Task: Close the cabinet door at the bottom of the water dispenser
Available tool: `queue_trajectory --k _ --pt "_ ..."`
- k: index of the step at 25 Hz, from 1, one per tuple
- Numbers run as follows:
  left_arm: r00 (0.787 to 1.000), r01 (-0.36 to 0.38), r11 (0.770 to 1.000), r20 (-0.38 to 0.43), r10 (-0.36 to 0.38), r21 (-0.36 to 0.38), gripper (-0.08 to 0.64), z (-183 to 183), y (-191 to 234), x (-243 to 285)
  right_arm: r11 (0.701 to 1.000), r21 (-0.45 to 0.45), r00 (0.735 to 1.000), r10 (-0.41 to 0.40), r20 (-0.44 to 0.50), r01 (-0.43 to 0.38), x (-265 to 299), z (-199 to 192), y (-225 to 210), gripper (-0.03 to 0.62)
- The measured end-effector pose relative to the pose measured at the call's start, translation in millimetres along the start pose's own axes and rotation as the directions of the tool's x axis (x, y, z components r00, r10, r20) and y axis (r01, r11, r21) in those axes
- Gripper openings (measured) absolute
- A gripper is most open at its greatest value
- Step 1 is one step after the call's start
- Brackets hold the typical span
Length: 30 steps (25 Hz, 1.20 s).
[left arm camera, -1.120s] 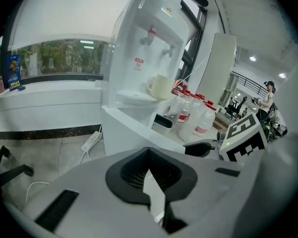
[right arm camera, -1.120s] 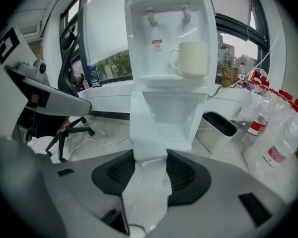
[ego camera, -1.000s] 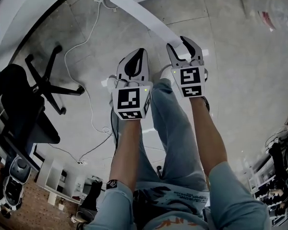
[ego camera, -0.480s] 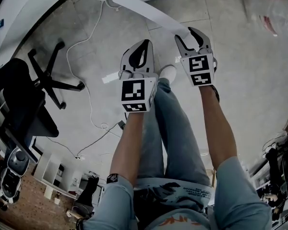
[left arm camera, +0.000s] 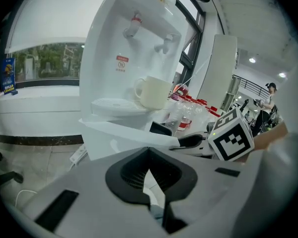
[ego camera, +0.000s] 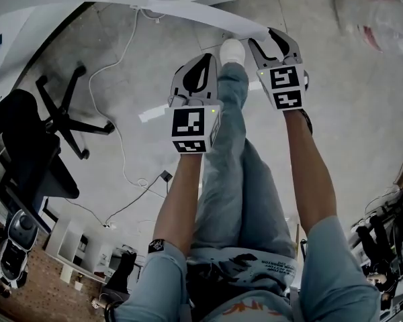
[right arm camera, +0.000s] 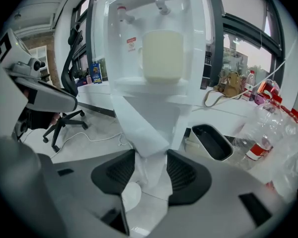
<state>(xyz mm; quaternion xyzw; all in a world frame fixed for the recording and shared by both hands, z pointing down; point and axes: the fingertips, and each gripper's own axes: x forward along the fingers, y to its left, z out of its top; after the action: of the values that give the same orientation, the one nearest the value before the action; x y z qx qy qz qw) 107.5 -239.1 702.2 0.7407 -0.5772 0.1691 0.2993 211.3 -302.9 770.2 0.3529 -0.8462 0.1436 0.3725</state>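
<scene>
The white water dispenser (left arm camera: 134, 48) (right arm camera: 159, 43) has a cream mug (left arm camera: 151, 92) (right arm camera: 161, 56) on its drip tray. Its bottom cabinet door (ego camera: 208, 15) stands swung out. The door's free edge (right arm camera: 141, 128) runs down between the jaws of my right gripper (right arm camera: 150, 157) (ego camera: 274, 35), which is open with its fingertips at the door's end. My left gripper (ego camera: 200, 62) (left arm camera: 149, 152) is shut on nothing, a little left of and behind the right one, short of the door (left arm camera: 119, 138).
A black office chair (ego camera: 47, 133) (right arm camera: 64, 118) stands on the left, with a white cable (ego camera: 114, 99) across the floor. A black bin (right arm camera: 212, 142) and plastic bottles (right arm camera: 268, 128) lie right of the dispenser. The person's shoe (ego camera: 232, 49) sits between the grippers.
Both grippers moved forward toward the dispenser. The right gripper's fingertips reached the door's free edge. The person's foot stepped forward and the dispenser's tray came into the head view.
</scene>
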Motion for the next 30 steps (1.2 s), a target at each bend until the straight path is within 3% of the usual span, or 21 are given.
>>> queue_trajectory --k 13,30 --pt "1.0 0.013 1.0 -0.015 -0.013 0.022 0.02 4 2 50 0.999 -0.027 0.997 -0.016 0.078 0.018 37 31 -55 0.164" --pt "0.999 0.039 0.997 0.004 -0.039 0.071 0.02 13 13 74 0.996 0.023 0.978 -0.088 0.189 0.085 67 69 -93 0.133"
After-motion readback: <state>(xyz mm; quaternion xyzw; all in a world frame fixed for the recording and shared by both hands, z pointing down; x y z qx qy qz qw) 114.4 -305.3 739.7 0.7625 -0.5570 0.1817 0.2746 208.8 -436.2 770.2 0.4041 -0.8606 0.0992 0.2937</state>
